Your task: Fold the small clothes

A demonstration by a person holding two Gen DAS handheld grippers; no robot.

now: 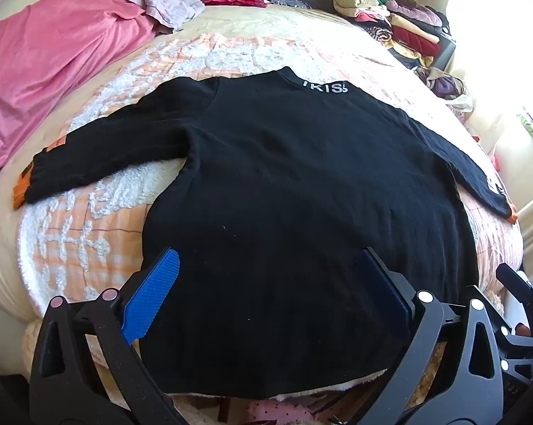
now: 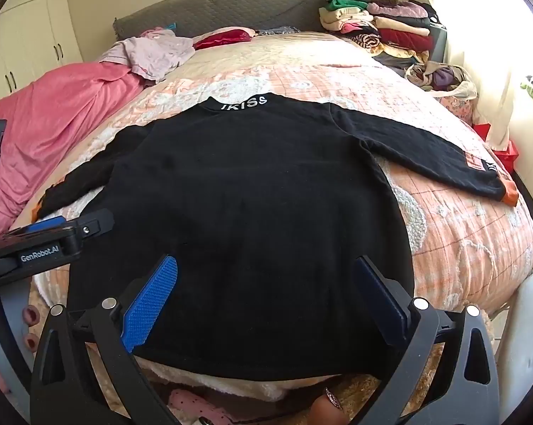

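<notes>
A small black long-sleeved sweater (image 1: 284, 184) lies flat on the bed, back up, both sleeves spread out, with white letters on the collar and orange cuffs. It also shows in the right wrist view (image 2: 238, 194). My left gripper (image 1: 266, 265) is open above the sweater's hem near its left side, holding nothing. My right gripper (image 2: 266, 269) is open above the hem near its right side, holding nothing. The left gripper's body (image 2: 47, 237) shows at the left of the right wrist view.
The bed has a peach and white quilt (image 2: 461, 233). A pink blanket (image 1: 54, 71) lies at the left. A pale pink garment (image 2: 153, 53) lies near the headboard. A stack of folded clothes (image 2: 383, 32) stands at the far right corner. A wardrobe (image 2: 29, 35) is at the far left.
</notes>
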